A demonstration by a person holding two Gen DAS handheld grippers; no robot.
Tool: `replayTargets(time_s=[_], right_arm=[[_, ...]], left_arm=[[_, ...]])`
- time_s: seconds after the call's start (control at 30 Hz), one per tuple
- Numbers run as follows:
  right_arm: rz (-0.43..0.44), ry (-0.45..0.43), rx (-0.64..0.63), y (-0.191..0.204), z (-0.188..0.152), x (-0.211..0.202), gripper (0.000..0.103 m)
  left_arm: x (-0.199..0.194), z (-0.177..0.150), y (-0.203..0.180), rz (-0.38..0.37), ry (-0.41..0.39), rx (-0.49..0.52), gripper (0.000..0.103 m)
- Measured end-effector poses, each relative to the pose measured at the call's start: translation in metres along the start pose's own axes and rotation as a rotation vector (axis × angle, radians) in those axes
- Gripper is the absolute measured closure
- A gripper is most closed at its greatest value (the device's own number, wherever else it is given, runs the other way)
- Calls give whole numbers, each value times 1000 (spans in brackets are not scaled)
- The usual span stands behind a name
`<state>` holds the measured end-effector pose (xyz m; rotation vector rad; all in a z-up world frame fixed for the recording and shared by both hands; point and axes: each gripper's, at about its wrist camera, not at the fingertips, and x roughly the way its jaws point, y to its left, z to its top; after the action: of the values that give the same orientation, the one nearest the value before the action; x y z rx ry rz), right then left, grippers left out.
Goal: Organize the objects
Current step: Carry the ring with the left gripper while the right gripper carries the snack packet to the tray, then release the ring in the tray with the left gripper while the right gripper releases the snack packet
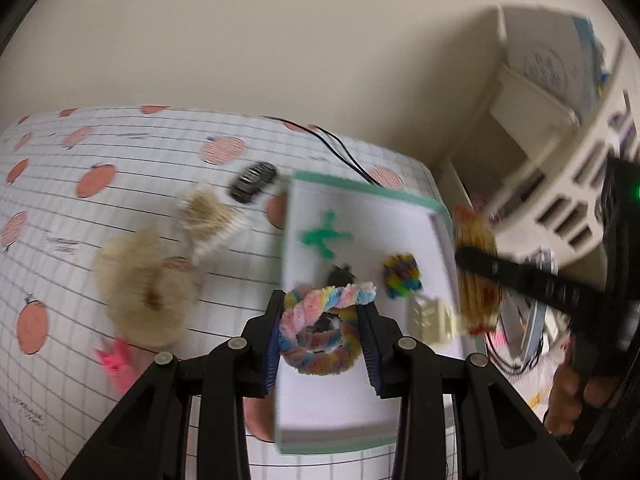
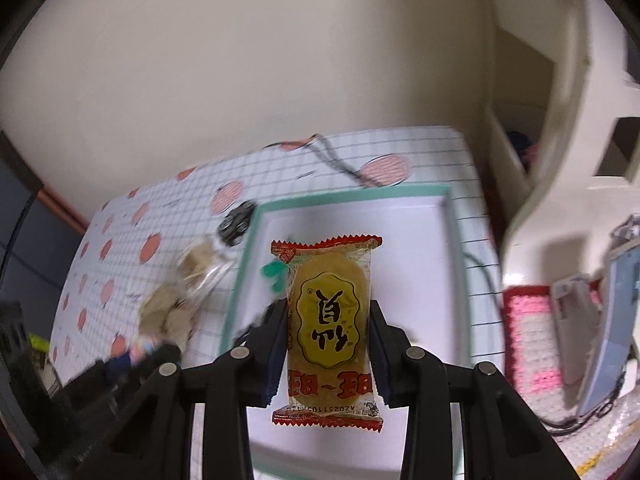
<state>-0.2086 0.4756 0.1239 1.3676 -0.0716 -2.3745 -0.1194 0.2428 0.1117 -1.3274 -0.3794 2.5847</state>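
My left gripper (image 1: 323, 304) is shut on a pastel rainbow fuzzy ring (image 1: 320, 332), held above the near part of a white tray with a teal rim (image 1: 360, 188). Inside the tray lie a green figure (image 1: 326, 238), a multicoloured tuft (image 1: 402, 276), a small dark piece (image 1: 340, 274) and a cream plastic piece (image 1: 432, 318). My right gripper (image 2: 328, 308) is shut on a yellow snack packet with red ends (image 2: 330, 272), held upright over the tray (image 2: 456, 240). The left wrist view shows that packet (image 1: 476, 236) at the tray's right edge.
On the grid-and-peach tablecloth left of the tray are a black toy car (image 1: 254, 182), a bristly brush (image 1: 208, 220), a beige fluffy item (image 1: 140, 284) and a pink piece (image 1: 116, 360). A black cable (image 1: 340, 152) runs behind. A cream shelf unit (image 2: 560, 120) stands at the right.
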Motion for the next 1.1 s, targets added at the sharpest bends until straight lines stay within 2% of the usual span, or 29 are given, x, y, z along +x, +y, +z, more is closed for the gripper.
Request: replayTargets(time_s=[0.17,0.3,0.83,1.1], right_arm=[[-61,-73,2,-14,5,-1,64],[-102,-110,-10,-24,6,7,64],[-210,-139,20,-50,5,43,64],[-217,-110,33,-57,3,60,64]], left_arm=[[21,-11,-24,-14,48,45,67],[36,-17,-39,27,75,63,66],[79,-21,-58,48,131,150,66],[95,-28,-65,30,171,171,66]])
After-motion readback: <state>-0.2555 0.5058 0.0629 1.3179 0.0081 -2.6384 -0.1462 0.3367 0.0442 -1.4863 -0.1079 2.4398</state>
